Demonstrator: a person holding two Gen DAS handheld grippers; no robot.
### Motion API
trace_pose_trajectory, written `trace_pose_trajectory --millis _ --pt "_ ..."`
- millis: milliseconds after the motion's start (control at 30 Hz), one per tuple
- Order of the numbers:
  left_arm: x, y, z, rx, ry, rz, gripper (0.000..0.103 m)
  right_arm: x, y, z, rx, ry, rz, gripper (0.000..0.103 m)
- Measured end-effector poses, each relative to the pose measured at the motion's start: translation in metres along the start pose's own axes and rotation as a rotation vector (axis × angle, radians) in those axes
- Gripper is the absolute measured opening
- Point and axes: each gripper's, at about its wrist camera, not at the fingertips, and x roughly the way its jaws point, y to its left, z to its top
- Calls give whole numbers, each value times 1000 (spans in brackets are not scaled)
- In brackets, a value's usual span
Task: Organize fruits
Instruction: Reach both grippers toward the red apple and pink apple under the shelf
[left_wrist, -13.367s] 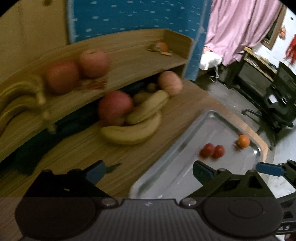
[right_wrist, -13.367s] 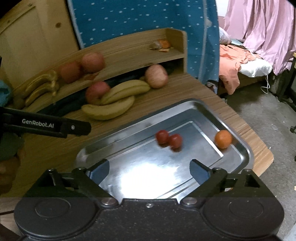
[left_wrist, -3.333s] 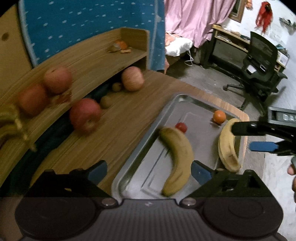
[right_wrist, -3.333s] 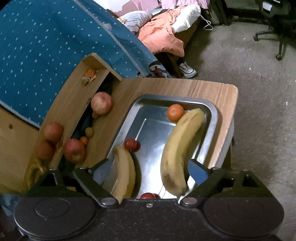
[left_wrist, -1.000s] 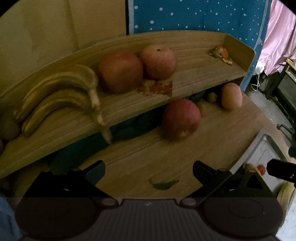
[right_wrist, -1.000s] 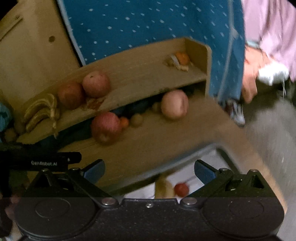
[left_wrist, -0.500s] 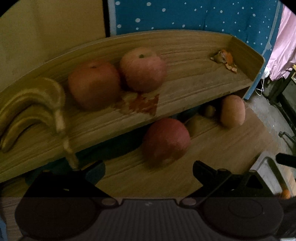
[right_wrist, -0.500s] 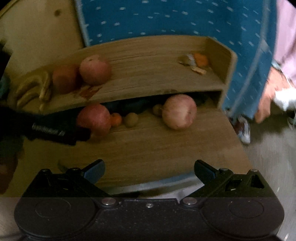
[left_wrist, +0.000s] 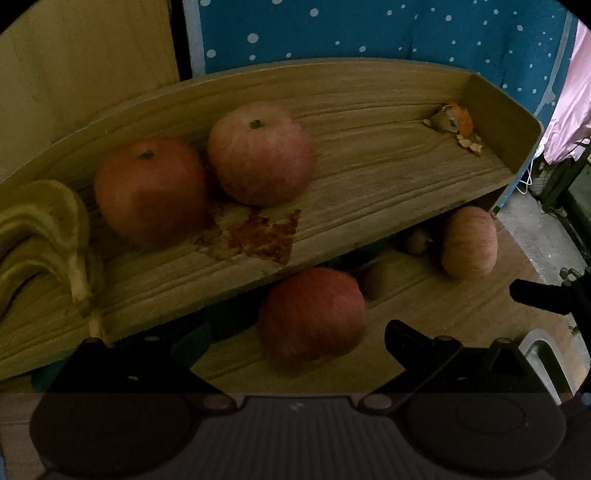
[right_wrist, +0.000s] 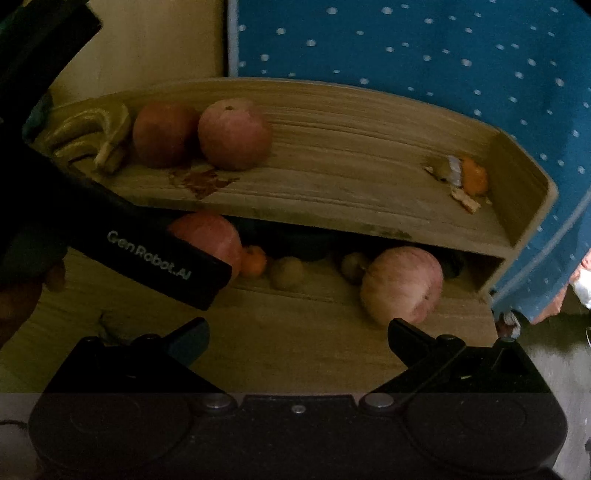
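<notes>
My left gripper (left_wrist: 295, 339) is open, and a red apple (left_wrist: 312, 314) on the desk lies just ahead between its fingers, untouched. My right gripper (right_wrist: 297, 338) is open and empty above the desk, with a paler apple (right_wrist: 402, 284) just beyond its right finger. Two apples (left_wrist: 151, 190) (left_wrist: 260, 153) and a banana bunch (left_wrist: 44, 229) rest on the wooden shelf (left_wrist: 369, 184). The left gripper's body (right_wrist: 147, 254) crosses the right wrist view and hides part of the red apple (right_wrist: 210, 236).
Under the shelf lie a small orange (right_wrist: 253, 262) and two small brownish fruits (right_wrist: 286, 273) (right_wrist: 352, 266). Orange peel (right_wrist: 465, 177) sits at the shelf's right end. A corner of the metal tray (left_wrist: 543, 354) shows at the right. A blue dotted cloth (right_wrist: 406, 48) hangs behind.
Both grippers have moved closer to the shelf. The red apple now sits larger between my left fingers, and the pale apple is nearer my right finger. The tray has dropped out of the right view.
</notes>
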Motion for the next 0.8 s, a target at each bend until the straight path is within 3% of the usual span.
trace_pose_trajectory --millis 233,600,800 --pt "7 1 2 3 6 -45 102 15 8 2 -124 5 -1 100" --pt "16 3 9 -25 17 -64 102 32 9 8 -237 -28 -2 77" --pt "21 5 11 -48 20 -70 91 45 10 12 -263 -15 4 63"
